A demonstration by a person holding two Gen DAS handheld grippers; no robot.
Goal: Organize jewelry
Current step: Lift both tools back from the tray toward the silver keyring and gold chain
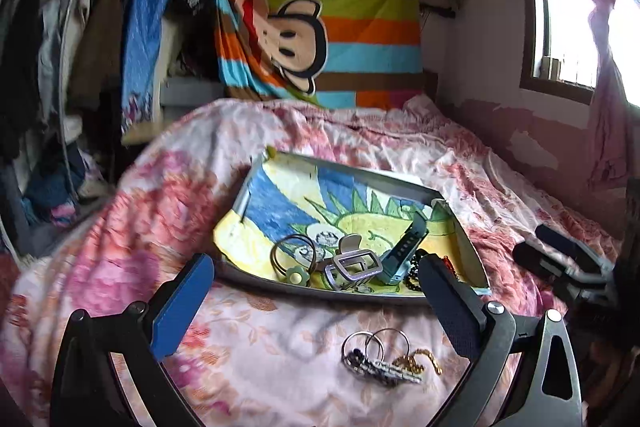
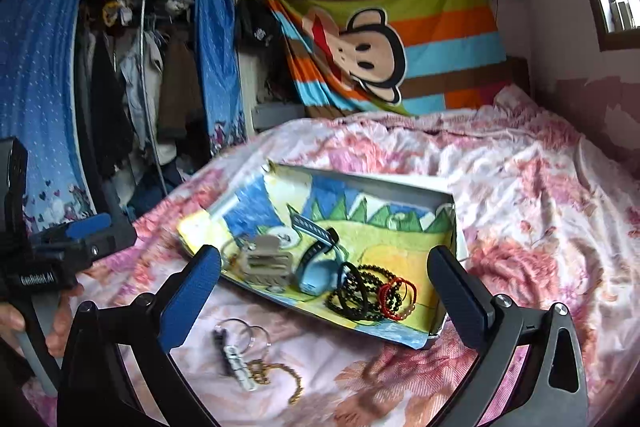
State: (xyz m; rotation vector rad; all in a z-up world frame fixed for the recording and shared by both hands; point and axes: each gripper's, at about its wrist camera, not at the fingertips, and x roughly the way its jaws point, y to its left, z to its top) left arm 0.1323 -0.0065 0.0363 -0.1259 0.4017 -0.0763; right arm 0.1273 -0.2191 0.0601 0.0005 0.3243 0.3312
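Both tools (image 1: 316, 301) (image 2: 324, 301) agape above bedspread (image 1: 280, 347)

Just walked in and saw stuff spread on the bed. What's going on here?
A person is sorting jewelry with a gripper in each hand. The left gripper and right gripper are both open and hold nothing. A tray on the bed holds a watch, bead bracelets and a hair clip. Hoop earrings and a gold chain lie on the bedspread in front of the tray.
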